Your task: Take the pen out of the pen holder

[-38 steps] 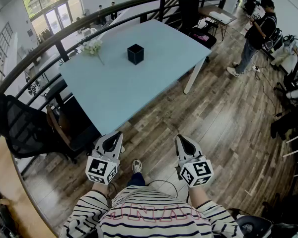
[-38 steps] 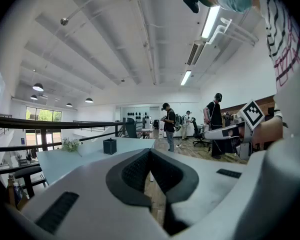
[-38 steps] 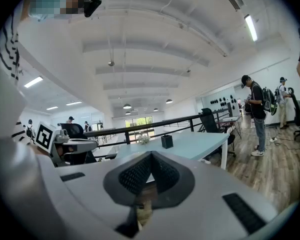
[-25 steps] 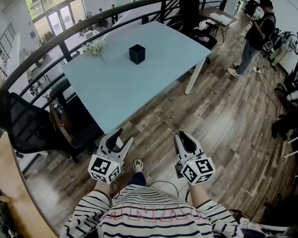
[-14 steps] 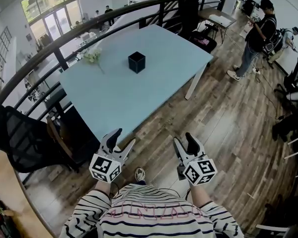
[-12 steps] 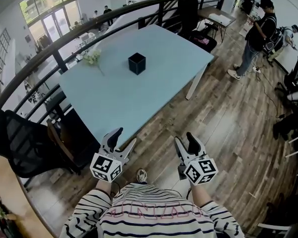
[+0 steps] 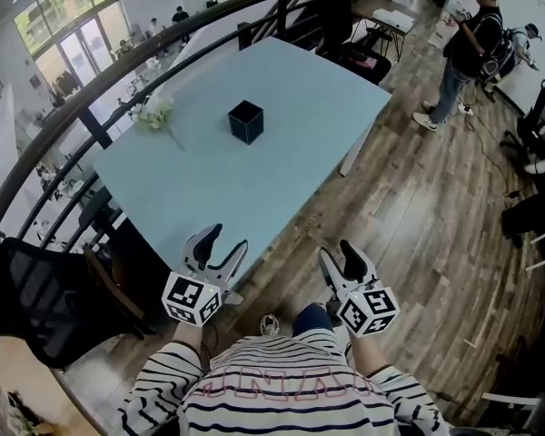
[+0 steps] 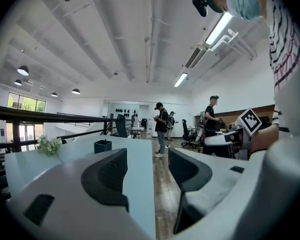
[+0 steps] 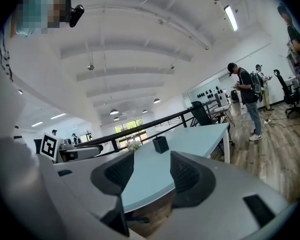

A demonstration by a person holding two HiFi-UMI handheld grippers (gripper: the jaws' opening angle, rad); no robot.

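A black square pen holder (image 7: 245, 121) stands in the middle of the pale blue table (image 7: 200, 189); it also shows far off in the left gripper view as a pen holder (image 8: 103, 146) and in the right gripper view as a pen holder (image 9: 160, 144). No pen can be made out in it. My left gripper (image 7: 225, 246) is open and empty, just at the table's near edge. My right gripper (image 7: 340, 259) is open and empty too, over the wooden floor short of the table. Both are well away from the holder.
A small bunch of white flowers (image 7: 154, 113) lies on the table's far left. A dark railing (image 7: 100, 89) runs behind the table, and a black chair (image 7: 36, 298) stands at the left. A person (image 7: 468, 48) stands at the far right on the wooden floor (image 7: 436, 207).
Both grippers have opened from nearly shut to wide. The person has walked forward, so the table is nearer and the left gripper now reaches its near edge.
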